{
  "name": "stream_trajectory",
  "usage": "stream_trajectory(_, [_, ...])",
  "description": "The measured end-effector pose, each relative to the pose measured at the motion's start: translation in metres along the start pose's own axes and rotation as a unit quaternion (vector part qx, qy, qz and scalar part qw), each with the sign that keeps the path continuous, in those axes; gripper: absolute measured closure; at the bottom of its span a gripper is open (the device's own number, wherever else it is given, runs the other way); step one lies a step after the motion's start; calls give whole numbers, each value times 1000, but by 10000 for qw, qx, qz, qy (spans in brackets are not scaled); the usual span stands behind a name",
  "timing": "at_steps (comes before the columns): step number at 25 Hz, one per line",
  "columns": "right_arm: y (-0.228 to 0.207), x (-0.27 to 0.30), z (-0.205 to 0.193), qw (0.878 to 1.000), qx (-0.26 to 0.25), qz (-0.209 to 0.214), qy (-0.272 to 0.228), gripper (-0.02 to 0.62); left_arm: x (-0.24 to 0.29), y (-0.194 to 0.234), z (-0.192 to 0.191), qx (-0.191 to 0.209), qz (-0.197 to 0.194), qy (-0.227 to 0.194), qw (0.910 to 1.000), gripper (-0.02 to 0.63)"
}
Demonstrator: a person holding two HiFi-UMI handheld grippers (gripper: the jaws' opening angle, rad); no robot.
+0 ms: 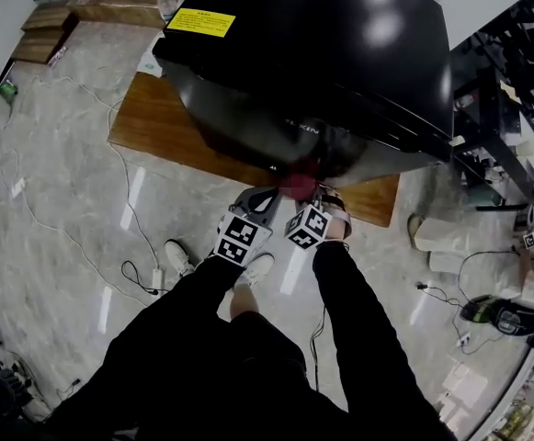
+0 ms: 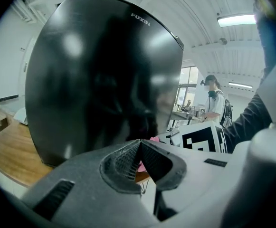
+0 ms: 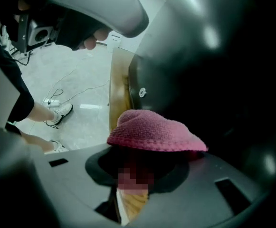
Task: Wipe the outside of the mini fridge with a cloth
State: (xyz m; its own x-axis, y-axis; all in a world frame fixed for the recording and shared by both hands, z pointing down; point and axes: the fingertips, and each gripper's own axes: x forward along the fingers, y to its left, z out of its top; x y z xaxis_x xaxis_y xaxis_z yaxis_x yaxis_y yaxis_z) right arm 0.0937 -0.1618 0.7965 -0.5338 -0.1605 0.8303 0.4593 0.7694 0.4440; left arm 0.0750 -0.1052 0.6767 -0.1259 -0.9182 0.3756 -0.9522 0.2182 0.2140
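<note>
Wiping is seemingly only beginning: the right gripper (image 3: 142, 175) is pinching a pink cloth (image 3: 154, 132), the mini fridge (image 2: 99, 80) looming just beyond its fingers (image 3: 71, 175), while the left gripper (image 2: 138, 148) is idling alongside, fingers (image 2: 123, 163) pressed together on nothing.

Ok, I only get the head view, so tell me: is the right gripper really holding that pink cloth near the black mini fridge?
Observer: Yes, the right gripper is shut on the pink knitted cloth, close to the front of the glossy black mini fridge.
Operator: And the left?
Observer: The left gripper is shut, nothing between its jaws.
Operator: Anyone nearby?
Observer: A person with a backpack stands in the background.
</note>
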Motion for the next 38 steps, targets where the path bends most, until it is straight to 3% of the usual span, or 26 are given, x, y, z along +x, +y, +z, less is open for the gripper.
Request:
stream_trajectory(6, [-4, -49, 47, 9956, 632, -19, -692, 466, -35, 19, 26, 13, 27, -139, 9999, 601])
stream_trajectory(11, [-21, -134, 131, 9762, 1269, -340, -1726, 466, -93, 40, 68, 148, 12, -460, 9988, 601])
stream_trajectory(16, [-35, -221, 221, 9340, 2010, -472, -2917, 465, -174, 68, 121, 132, -70, -776, 9969, 601])
stream_trajectory(20, [-29, -270, 297, 8877, 2701, -20, -3729, 465, -248, 96, 157, 273, -205, -1042, 9940, 601])
stream_trajectory(22, [-21, -283, 340, 8706, 2818, 115, -4031, 466, -287, 117, 170, 331, -241, -1180, 9922, 601])
stream_trajectory(26, [-1, -300, 413, 8540, 2791, 139, -4388, 466, -355, 152, 187, 439, -207, -1426, 9886, 601])
stream_trajectory(30, [8, -306, 475, 8470, 2744, 105, -4552, 466, -399, 188, 194, 513, -203, -1537, 9866, 601])
stream_trajectory(38, [17, -304, 557, 8248, 3120, -218, -4710, 466, -453, 247, 204, 441, -267, -1769, 9829, 601])
